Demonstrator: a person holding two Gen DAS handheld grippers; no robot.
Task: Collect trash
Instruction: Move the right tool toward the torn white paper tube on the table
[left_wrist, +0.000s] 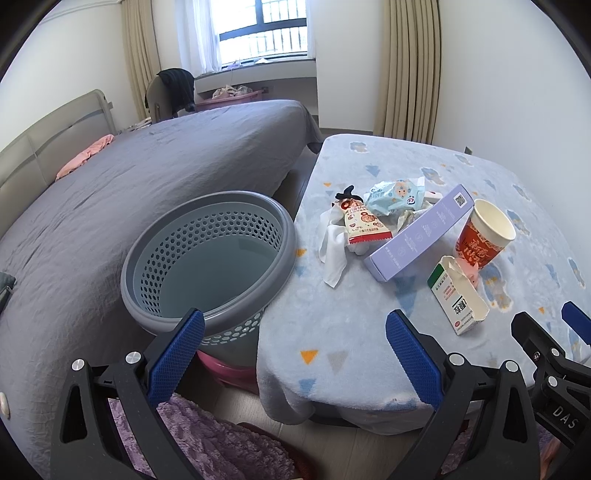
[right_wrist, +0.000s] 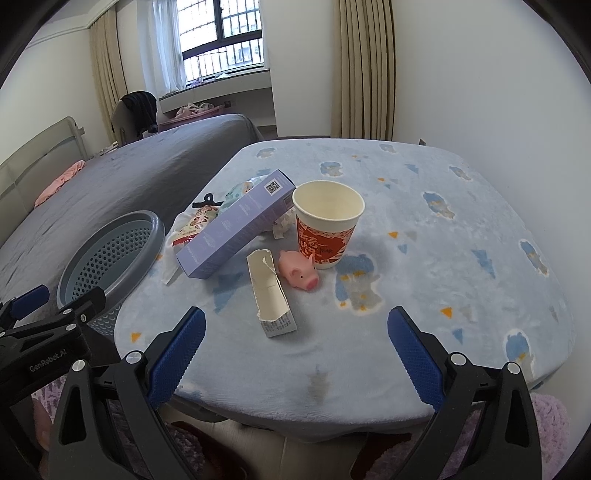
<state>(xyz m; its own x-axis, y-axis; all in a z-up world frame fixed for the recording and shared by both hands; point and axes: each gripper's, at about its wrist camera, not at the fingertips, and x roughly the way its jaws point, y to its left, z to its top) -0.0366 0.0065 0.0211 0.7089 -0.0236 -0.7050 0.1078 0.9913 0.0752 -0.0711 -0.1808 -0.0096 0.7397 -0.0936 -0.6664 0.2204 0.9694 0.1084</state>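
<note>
A grey perforated basket (left_wrist: 207, 254) (right_wrist: 110, 251) stands empty beside the table. On the blue cloth lie a torn white carton (left_wrist: 458, 299) (right_wrist: 271, 295), a long purple box (left_wrist: 421, 232) (right_wrist: 236, 229), a red paper cup (left_wrist: 484, 232) (right_wrist: 327, 225), a pink toy pig (right_wrist: 299, 271), a snack packet (left_wrist: 362, 225), a blue wrapper (left_wrist: 395, 195) and white tissue (left_wrist: 334, 254). My left gripper (left_wrist: 295, 332) hovers open over the basket's near rim and the table corner. My right gripper (right_wrist: 295, 332) stands open just short of the carton. Both hold nothing.
The table (right_wrist: 461, 258) wears a light blue patterned cloth and sits against a white wall. A bed with a grey cover (left_wrist: 129, 192) runs along the left behind the basket. A purple rug (left_wrist: 221, 443) lies on the floor below. Curtains and a window are at the back.
</note>
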